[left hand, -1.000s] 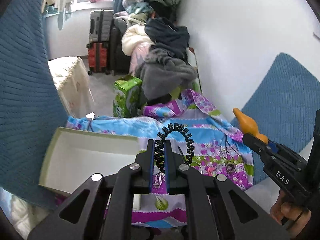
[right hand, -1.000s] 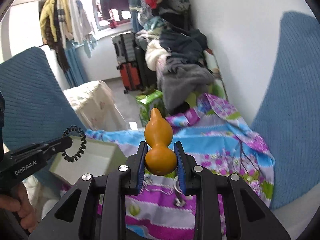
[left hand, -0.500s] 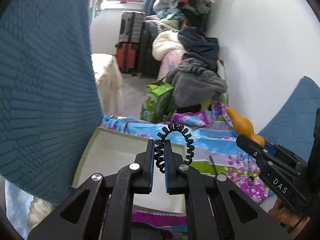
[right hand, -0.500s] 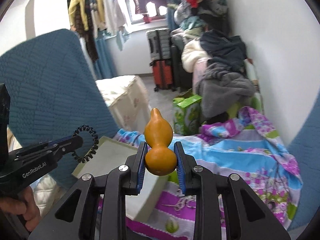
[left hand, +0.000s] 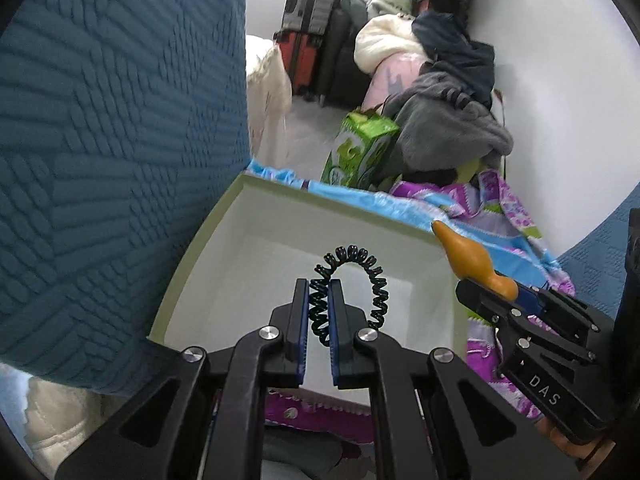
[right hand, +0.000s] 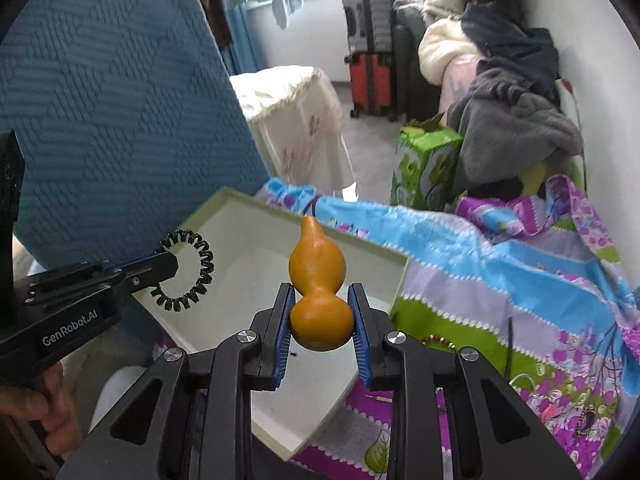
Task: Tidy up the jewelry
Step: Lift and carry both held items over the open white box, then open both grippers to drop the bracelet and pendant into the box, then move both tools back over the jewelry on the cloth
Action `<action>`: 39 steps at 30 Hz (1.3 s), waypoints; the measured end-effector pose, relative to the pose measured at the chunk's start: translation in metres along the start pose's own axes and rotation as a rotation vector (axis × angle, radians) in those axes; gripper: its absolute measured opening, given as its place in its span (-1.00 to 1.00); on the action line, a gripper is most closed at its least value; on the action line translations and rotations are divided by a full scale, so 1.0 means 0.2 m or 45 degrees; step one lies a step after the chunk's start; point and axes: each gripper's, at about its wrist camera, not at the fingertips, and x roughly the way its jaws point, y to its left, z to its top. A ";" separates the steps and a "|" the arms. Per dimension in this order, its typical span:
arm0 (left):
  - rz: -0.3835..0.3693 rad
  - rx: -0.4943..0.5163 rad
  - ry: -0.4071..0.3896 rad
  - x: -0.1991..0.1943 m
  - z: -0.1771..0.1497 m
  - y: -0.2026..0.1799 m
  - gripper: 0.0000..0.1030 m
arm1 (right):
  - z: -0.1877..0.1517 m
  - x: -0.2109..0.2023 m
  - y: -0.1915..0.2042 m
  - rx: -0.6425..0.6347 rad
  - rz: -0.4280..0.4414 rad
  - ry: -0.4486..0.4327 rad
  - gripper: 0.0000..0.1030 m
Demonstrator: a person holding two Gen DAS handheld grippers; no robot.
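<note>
My left gripper (left hand: pixel 319 292) is shut on a black coiled hair tie (left hand: pixel 352 276) and holds it above the open white box (left hand: pixel 248 216). My right gripper (right hand: pixel 319 304) is shut on an orange gourd pendant (right hand: pixel 318 280) and holds it over the same box (right hand: pixel 224 208). In the right wrist view the left gripper (right hand: pixel 160 266) shows at the left with the hair tie (right hand: pixel 196 276) over the box's left rim. In the left wrist view the right gripper (left hand: pixel 480 294) shows at the right with the gourd (left hand: pixel 468 256) over the box's right rim.
The box lies on a flowered purple and blue cloth (right hand: pixel 500 280). A beaded bracelet (right hand: pixel 438 340) and a thin black cord (right hand: pixel 509 344) lie on the cloth right of the box. A blue cushion (left hand: pixel 100 140) stands against the box's left side. A green carton (right hand: pixel 424 168) stands beyond.
Both grippers have moved left, from over the cloth to over the white box, each still holding its item. The box now fills the middle of both views.
</note>
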 end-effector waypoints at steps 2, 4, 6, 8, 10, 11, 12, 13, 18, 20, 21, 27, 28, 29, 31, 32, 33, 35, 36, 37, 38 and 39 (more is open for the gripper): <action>0.002 -0.006 0.019 0.03 -0.01 0.01 -0.84 | -0.01 0.04 0.00 -0.013 -0.002 0.020 -0.51; 0.004 -0.009 0.043 0.08 -0.02 0.02 -0.84 | -0.02 0.07 0.00 -0.020 -0.004 0.038 -0.51; 0.008 -0.009 0.067 0.11 -0.03 0.03 -0.84 | -0.03 0.11 0.00 -0.027 -0.010 0.061 -0.51; 0.012 -0.013 0.080 0.14 -0.02 0.04 -0.84 | -0.03 0.13 0.00 -0.029 -0.013 0.078 -0.51; 0.019 -0.035 0.086 0.15 -0.03 0.07 -0.83 | -0.04 0.14 0.00 -0.023 -0.019 0.082 -0.51; 0.021 -0.039 0.088 0.15 -0.03 0.07 -0.83 | -0.04 0.15 0.00 -0.023 -0.020 0.083 -0.51; 0.021 -0.045 0.092 0.15 -0.03 0.08 -0.83 | -0.04 0.15 -0.01 -0.024 -0.021 0.085 -0.51; 0.017 -0.049 0.098 0.16 -0.03 0.08 -0.83 | -0.04 0.15 -0.01 -0.024 -0.020 0.086 -0.51; 0.031 -0.043 0.083 0.14 -0.01 0.05 -0.81 | -0.03 0.13 -0.03 -0.018 -0.003 0.091 -0.30; 0.042 -0.055 0.085 0.13 -0.01 0.05 -0.42 | -0.02 0.10 -0.03 -0.017 0.014 0.069 -0.27; 0.053 -0.073 0.080 0.11 0.00 0.05 -0.23 | -0.01 0.08 -0.03 -0.019 0.016 0.058 -0.27; 0.040 -0.087 -0.016 -0.04 0.04 0.02 0.16 | 0.04 -0.08 -0.06 -0.007 0.015 -0.032 -0.27; 0.040 -0.072 -0.040 -0.08 0.05 0.00 0.16 | 0.04 -0.11 -0.07 -0.001 0.015 -0.049 -0.27; 0.036 -0.060 -0.062 -0.12 0.06 -0.02 0.16 | 0.06 -0.16 -0.08 0.005 0.016 -0.073 -0.27; 0.024 -0.049 -0.094 -0.18 0.08 -0.05 0.16 | 0.08 -0.23 -0.10 0.011 0.012 -0.115 -0.27; 0.018 -0.040 -0.110 -0.20 0.09 -0.07 0.16 | 0.09 -0.27 -0.11 0.012 0.005 -0.135 -0.27; 0.014 -0.025 -0.136 -0.25 0.10 -0.10 0.16 | 0.09 -0.31 -0.12 0.015 0.001 -0.149 -0.27; -0.008 -0.011 -0.166 -0.30 0.12 -0.13 0.16 | 0.11 -0.38 -0.13 0.021 -0.002 -0.184 -0.27; -0.017 0.000 -0.193 -0.34 0.13 -0.17 0.16 | 0.12 -0.42 -0.14 0.020 -0.005 -0.202 -0.27; -0.024 0.006 -0.206 -0.36 0.13 -0.18 0.16 | 0.12 -0.46 -0.15 0.019 -0.008 -0.221 -0.27; -0.033 0.012 -0.220 -0.39 0.14 -0.21 0.16 | 0.13 -0.51 -0.16 0.018 -0.011 -0.240 -0.27; -0.041 0.020 -0.235 -0.41 0.14 -0.23 0.16 | 0.13 -0.54 -0.17 0.017 -0.013 -0.256 -0.27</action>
